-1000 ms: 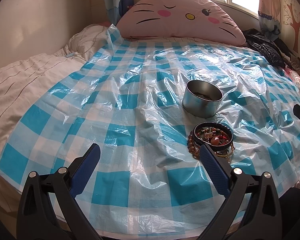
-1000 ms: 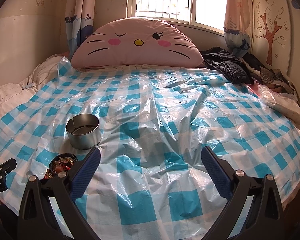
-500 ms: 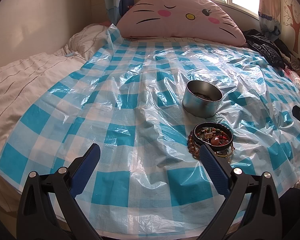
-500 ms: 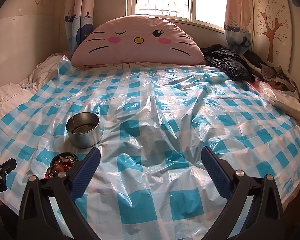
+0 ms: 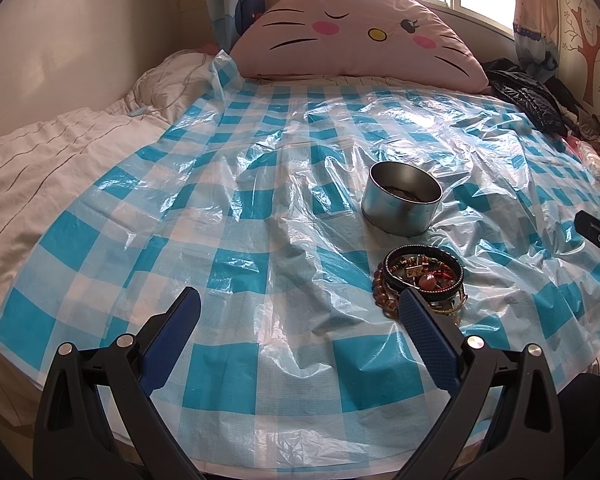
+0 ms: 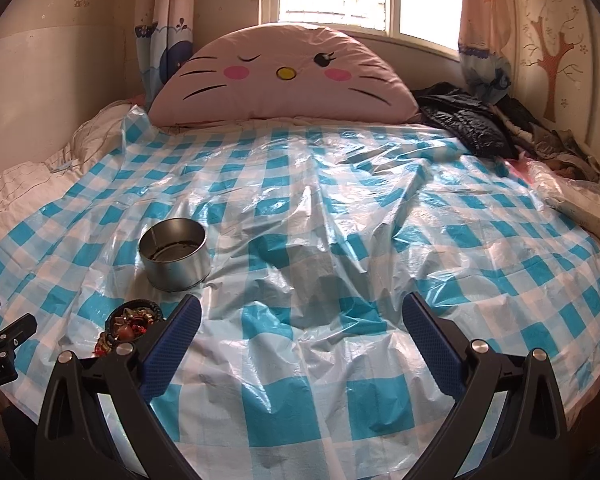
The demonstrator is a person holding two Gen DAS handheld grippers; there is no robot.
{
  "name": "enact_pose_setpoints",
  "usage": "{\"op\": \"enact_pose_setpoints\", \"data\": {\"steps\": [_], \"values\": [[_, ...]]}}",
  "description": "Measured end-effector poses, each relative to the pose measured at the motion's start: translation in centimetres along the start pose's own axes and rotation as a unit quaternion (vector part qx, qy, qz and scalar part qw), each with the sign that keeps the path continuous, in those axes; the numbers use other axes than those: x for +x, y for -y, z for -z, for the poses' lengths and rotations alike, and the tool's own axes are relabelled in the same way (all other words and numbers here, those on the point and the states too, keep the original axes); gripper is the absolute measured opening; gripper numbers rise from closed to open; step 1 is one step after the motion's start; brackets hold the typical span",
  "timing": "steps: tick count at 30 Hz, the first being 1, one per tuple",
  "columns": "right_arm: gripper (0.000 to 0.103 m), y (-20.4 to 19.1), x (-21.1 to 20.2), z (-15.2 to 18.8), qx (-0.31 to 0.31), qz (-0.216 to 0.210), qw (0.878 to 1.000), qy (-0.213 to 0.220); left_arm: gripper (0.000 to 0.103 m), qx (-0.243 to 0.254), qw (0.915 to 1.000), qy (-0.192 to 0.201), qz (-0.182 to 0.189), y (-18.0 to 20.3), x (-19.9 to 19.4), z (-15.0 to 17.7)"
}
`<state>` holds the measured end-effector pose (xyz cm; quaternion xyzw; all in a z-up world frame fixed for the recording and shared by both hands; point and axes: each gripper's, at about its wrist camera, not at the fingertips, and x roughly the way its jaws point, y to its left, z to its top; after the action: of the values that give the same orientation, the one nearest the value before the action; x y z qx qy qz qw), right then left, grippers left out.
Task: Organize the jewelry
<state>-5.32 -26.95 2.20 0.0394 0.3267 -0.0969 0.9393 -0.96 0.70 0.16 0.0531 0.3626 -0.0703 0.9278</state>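
A heap of bracelets and beads point(image 5: 422, 274) lies on the blue-checked plastic sheet point(image 5: 236, 264), ringed by a black band, with a brown bead string at its left. Just behind it stands a round metal tin point(image 5: 400, 197), open-topped, with something small inside. My left gripper point(image 5: 296, 300) is open and empty; its right finger sits just in front of the heap. In the right wrist view the heap point(image 6: 130, 326) lies beside the left finger of my open, empty right gripper point(image 6: 298, 306), and the tin point(image 6: 175, 254) stands behind it.
A big pink cat-face cushion point(image 6: 284, 80) leans at the head of the bed. Dark clothes point(image 6: 472, 124) and a plastic bag point(image 6: 576, 204) pile up at the right. Bare white bedding point(image 5: 40, 168) shows left of the sheet. The sheet's near edge drops off the bed.
Both views have shifted only slightly; the right gripper has edged a little toward the tin and heap. Nothing was taken hold of or let go.
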Motion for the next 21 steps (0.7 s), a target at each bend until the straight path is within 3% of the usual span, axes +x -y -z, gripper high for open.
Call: {"op": "enact_pose_setpoints", "data": {"steps": [4,8,14,17,21], "values": [[0.097,-0.9,1.0,-0.9,0.018,-0.020,1.000,0.017,0.096,0.008,0.9999,-0.003,0.011,0.4,0.2,0.3],[0.097,-2.3,3.7,-0.8,-0.018,-0.011,0.999,-0.047,0.096,0.022,0.9988,-0.013,0.042,1.1,0.7,-0.3],[0.097,-0.3,2.8,-1.0,0.036,-0.021,0.999,-0.023,0.096,0.073,0.9905,-0.024,0.114,4.8,3.3,-2.0],[0.097,0.7,2.9,-0.9,0.067,-0.028,0.997,-0.023,0.096,0.101,0.9854,-0.048,0.128,7.2,5.5,-2.4],[0.097,1.0,2.9,-0.9,0.080,-0.040,0.996,-0.024,0.096,0.102,0.9809,-0.076,0.147,8.3,7.9,-2.9]]}}
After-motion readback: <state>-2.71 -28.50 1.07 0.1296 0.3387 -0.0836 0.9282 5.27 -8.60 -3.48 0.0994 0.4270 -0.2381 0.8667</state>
